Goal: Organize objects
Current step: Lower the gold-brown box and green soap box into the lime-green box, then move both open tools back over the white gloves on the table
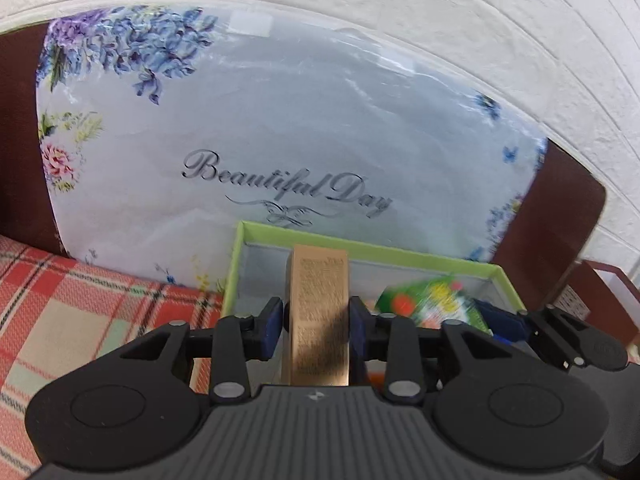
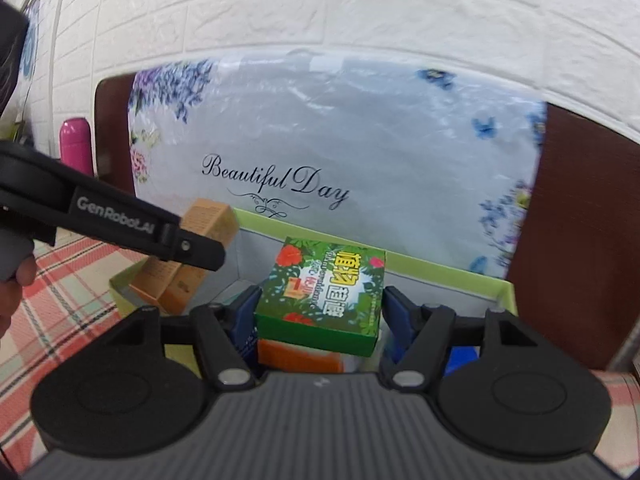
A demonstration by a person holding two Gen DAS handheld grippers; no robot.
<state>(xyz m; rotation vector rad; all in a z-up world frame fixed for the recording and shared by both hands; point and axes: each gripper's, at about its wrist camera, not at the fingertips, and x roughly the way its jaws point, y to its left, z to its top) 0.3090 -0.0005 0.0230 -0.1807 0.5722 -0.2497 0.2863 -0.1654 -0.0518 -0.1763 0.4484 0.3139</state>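
Left jaws (image 1: pixel 316 316) parted around the tall gold box (image 1: pixel 319 312), pads just clear of its sides. Right jaws (image 2: pixel 320 312) wide, flanking the green floral box (image 2: pixel 324 292), not pressing. Both boxes over the green-rimmed tray (image 1: pixel 360 246) on plaid bedding (image 1: pixel 80 312), floral pillow (image 1: pixel 280 120) beyond.

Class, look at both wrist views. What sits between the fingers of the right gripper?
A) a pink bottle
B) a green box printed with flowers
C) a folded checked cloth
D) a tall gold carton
B: in the right wrist view the green flowered box lies between the right gripper fingers, over the green-rimmed tray.
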